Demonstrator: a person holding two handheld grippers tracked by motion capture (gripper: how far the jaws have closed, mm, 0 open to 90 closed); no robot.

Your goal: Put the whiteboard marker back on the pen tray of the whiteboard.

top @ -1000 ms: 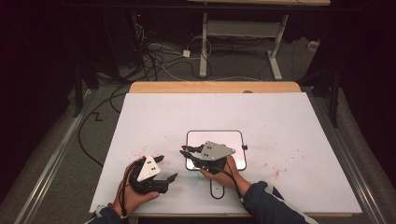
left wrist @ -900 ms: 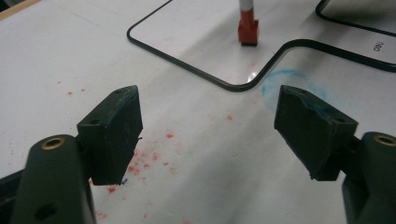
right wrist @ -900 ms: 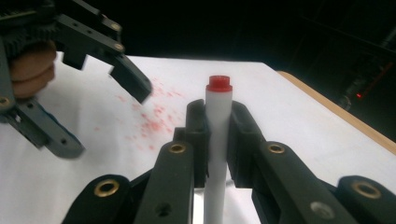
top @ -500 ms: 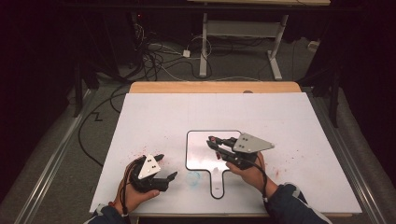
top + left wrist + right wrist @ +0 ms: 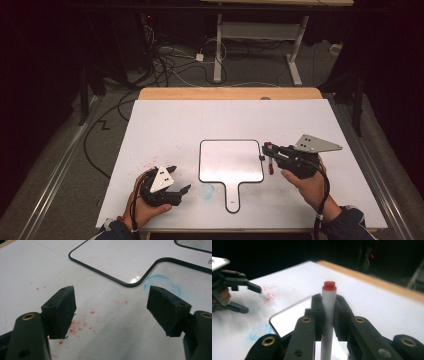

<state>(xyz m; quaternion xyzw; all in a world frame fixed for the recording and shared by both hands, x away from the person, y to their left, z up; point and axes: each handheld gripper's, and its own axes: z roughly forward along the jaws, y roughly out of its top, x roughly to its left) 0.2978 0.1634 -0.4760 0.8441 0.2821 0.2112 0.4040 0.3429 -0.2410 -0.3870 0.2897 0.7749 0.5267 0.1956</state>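
Right tongs point(image 5: 327, 312) clamped on white marker point(image 5: 327, 315) with red end, held upright just right of whiteboard point(image 5: 231, 162). Left tongs point(image 5: 111, 307) apart, empty, low over bench point(image 5: 170, 125) left of board handle.

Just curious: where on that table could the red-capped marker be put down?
Bare white table lies between the black-rimmed paddle-shaped whiteboard and the far wooden edge. It is crowded in front, around the left gripper and the blue smudge.

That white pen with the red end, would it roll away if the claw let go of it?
Probably: the marker looks round and smooth, so on the flat table it could roll. It seems stiff and light, standing straight in the right claw.
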